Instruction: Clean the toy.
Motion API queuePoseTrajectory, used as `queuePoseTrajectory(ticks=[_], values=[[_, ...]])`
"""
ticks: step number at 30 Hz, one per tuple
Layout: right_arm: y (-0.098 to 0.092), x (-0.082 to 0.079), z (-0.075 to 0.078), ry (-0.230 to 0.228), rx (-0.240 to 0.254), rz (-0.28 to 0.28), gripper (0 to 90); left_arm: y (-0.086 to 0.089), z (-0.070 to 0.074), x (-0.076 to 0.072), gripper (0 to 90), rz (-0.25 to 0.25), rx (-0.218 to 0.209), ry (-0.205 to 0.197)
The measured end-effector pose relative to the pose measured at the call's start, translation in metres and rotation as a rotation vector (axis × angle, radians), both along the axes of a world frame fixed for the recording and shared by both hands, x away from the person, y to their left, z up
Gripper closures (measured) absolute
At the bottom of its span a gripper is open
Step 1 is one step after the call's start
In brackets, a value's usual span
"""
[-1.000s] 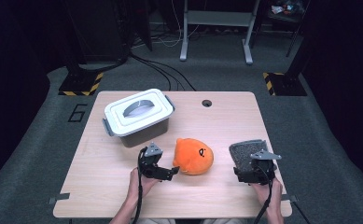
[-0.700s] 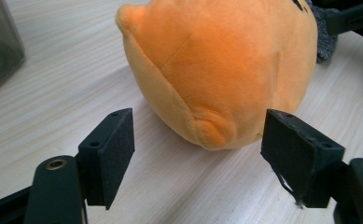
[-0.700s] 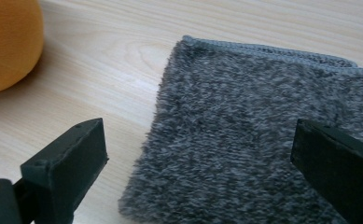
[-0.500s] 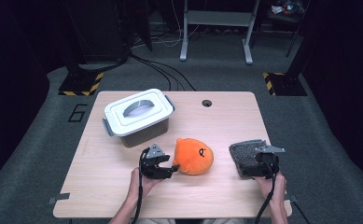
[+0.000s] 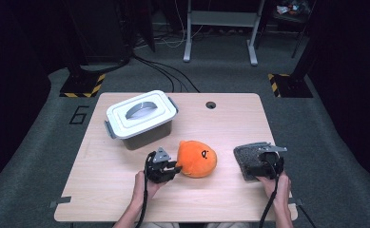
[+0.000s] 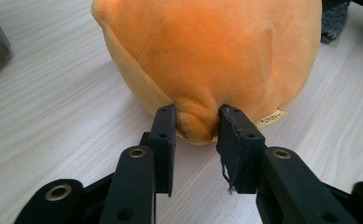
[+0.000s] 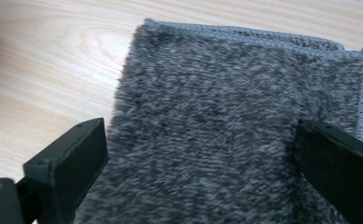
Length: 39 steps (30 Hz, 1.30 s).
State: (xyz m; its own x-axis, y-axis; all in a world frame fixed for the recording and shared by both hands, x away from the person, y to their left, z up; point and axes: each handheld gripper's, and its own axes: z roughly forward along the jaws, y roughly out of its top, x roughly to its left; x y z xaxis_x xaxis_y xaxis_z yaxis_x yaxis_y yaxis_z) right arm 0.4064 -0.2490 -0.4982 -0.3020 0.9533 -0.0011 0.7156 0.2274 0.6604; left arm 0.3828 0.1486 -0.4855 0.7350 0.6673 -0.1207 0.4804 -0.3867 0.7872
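Pale wood tabletop (image 5: 102, 190), my left gripper (image 6: 195, 126) jaws just closing, pinching orange plush (image 5: 197, 159) mid-table, right gripper (image 7: 198, 154) jaws wide over grey cloth (image 7: 235, 116) near right edge, lidded bin (image 5: 142, 118) behind left.

6 on grey floor (image 5: 80, 115)

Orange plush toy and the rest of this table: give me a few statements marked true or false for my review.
1. The left gripper pinches a fold of the orange plush toy. True; its jaws have just been closing on it.
2. The right gripper is shut on the grey cloth. False: its jaws stand wide apart over the cloth.
3. The storage box has its white lid on. True.
4. The plush toy lies inside the box. False: it lies on the table, in front of the box.
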Motion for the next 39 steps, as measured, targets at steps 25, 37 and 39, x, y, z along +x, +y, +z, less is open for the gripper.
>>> queuePoseTrajectory(ticks=[25,37,39], values=[[-0.004,0.003,-0.01,0.009,0.009,-0.041,65.6,-0.003,-0.003,-0.006,73.7,-0.047,0.05,-0.082],[-0.014,0.0,-0.008,-0.012,0.076,-0.009,77.7,-0.006,-0.002,-0.01,73.8,-0.07,0.086,-0.128],[-0.015,-0.001,-0.005,-0.02,0.107,-0.006,77.9,-0.007,-0.002,-0.01,73.8,-0.071,0.092,-0.137]])
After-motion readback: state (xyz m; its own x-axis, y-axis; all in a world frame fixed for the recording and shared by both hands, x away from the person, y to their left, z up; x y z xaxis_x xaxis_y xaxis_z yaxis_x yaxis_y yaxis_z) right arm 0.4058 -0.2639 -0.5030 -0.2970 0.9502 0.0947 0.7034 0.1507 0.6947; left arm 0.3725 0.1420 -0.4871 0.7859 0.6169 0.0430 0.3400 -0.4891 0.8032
